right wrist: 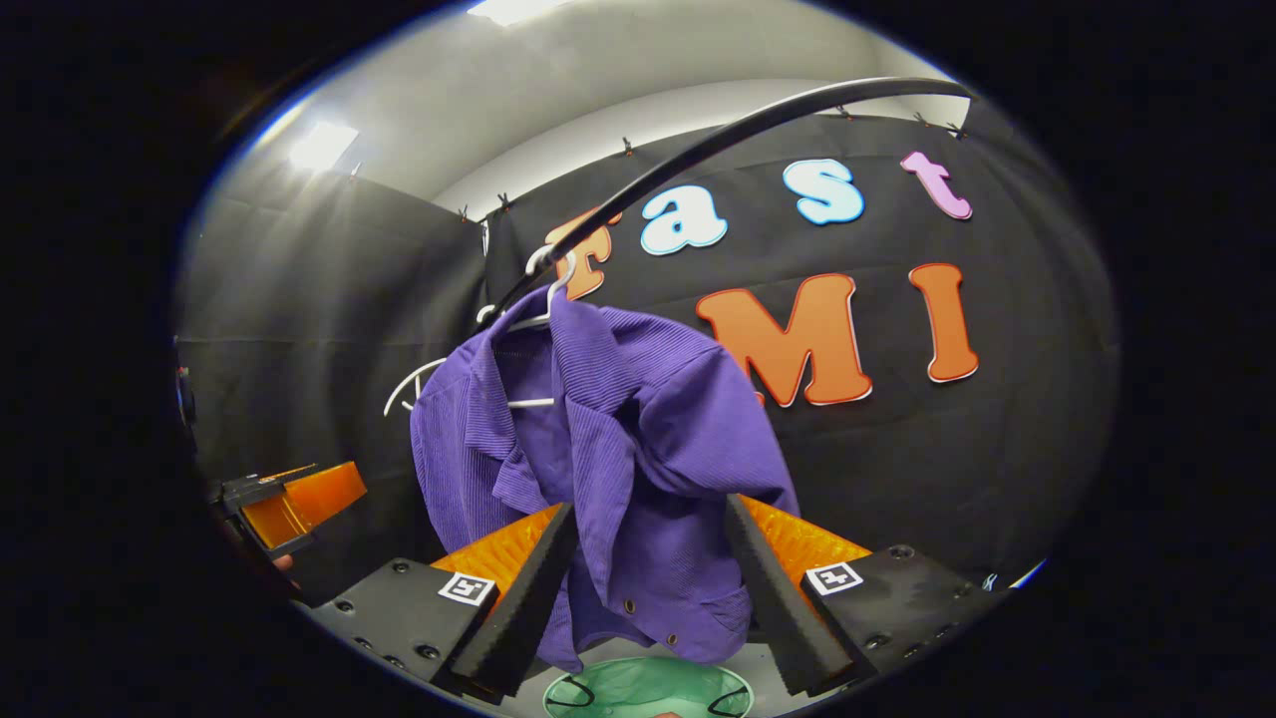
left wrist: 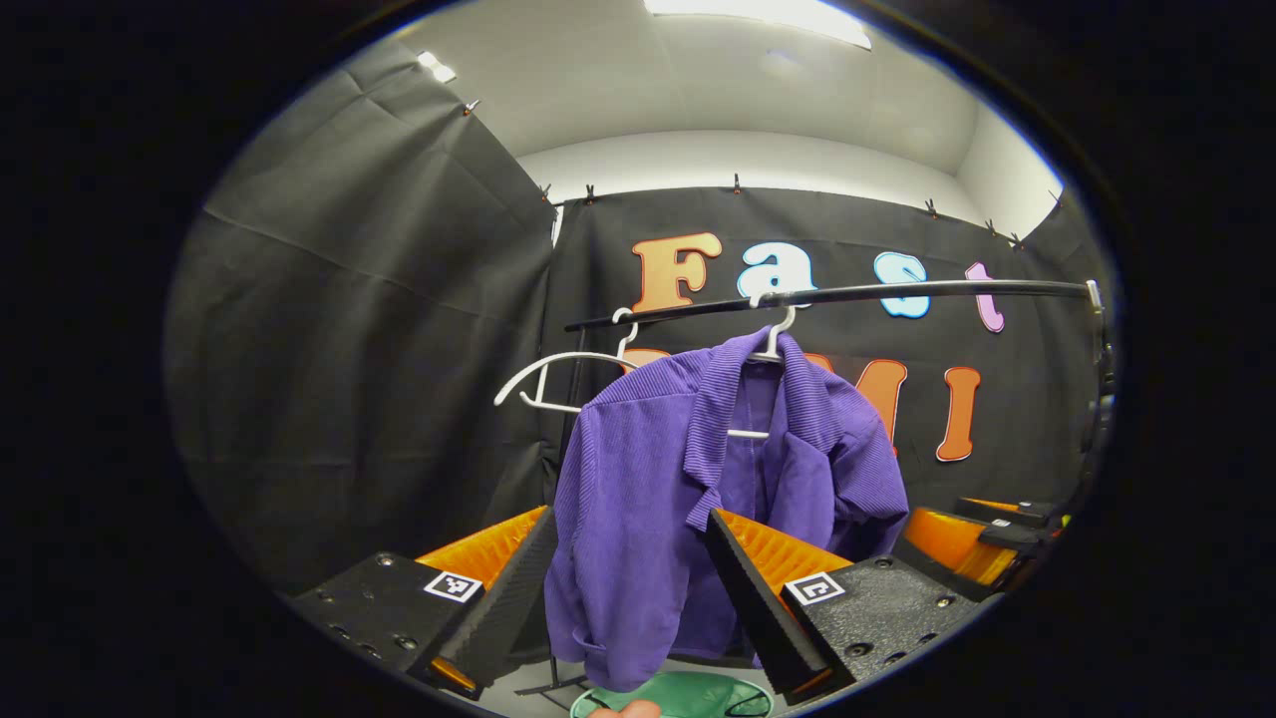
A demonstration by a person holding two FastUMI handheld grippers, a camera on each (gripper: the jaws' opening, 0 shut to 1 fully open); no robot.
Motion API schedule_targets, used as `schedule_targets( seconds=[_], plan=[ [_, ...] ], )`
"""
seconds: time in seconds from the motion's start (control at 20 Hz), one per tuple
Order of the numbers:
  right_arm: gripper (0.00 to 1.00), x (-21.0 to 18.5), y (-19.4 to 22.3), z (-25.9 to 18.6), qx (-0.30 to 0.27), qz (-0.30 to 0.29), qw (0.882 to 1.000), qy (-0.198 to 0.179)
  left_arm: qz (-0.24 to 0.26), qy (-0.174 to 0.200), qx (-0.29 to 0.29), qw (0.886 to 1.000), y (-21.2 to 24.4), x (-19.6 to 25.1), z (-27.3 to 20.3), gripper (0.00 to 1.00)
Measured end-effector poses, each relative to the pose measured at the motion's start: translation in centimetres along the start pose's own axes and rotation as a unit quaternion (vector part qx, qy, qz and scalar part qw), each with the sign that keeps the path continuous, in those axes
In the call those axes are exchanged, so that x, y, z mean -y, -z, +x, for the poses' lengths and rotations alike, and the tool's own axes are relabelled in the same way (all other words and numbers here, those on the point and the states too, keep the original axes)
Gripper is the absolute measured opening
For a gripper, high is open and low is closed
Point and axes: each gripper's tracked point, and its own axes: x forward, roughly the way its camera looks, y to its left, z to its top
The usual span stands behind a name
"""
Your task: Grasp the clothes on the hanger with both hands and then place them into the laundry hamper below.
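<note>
Black cloth walls the booth; one dark rail [left wrist: 847, 292] crosses it. Two white hangers: one bare [left wrist: 558, 374], one [left wrist: 773, 344] carrying a single purple corduroy jacket [left wrist: 638, 479]. Below, one green hamper [right wrist: 648, 690], mostly hidden, probably mesh. Left gripper [left wrist: 633, 588] and right gripper [right wrist: 648, 588] both stand with jaws spread wide, cloth between the fingers, seemingly not yet pinched. Best to close each on a shoulder, lift clear of the hanger, then lower together.
</note>
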Motion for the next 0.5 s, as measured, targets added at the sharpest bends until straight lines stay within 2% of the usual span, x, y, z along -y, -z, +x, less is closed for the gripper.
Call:
schedule_targets(
  seconds=[0.15,0.2,0.25,0.3,0.35,0.45,0.5],
  plan=[
    [0.89,-1.4,2.6,6.1,-0.012,-0.02,1.0,0.014,-0.015,0.025,-0.007,1.0,1.7,-0.6,3.2,0.92],
    [0.97,-1.4,3.6,8.0,-0.017,-0.025,0.999,0.025,-0.025,0.043,-0.011,0.999,2.4,-0.4,4.1,0.92],
    [0.97,-1.6,4.7,9.6,-0.026,-0.026,0.999,0.031,-0.034,0.061,-0.019,0.997,3.0,-0.2,4.8,0.93],
    [0.89,-1.8,5.7,11.1,-0.035,-0.024,0.999,0.034,-0.041,0.08,-0.027,0.996,3.7,-0.1,5.5,0.93],
    [0.89,-2.1,6.4,12.2,-0.043,-0.023,0.998,0.034,-0.044,0.097,-0.031,0.994,4.2,0.1,6.1,0.93],
    [0.89,-1.3,7.3,13.9,-0.049,-0.03,0.997,0.058,-0.044,0.125,-0.036,0.991,4.9,0.5,7.0,0.95],
    [0.77,-0.7,7.2,14.1,-0.048,-0.034,0.996,0.072,-0.043,0.135,-0.039,0.989,5.3,0.8,7.4,0.95]
  ],
)
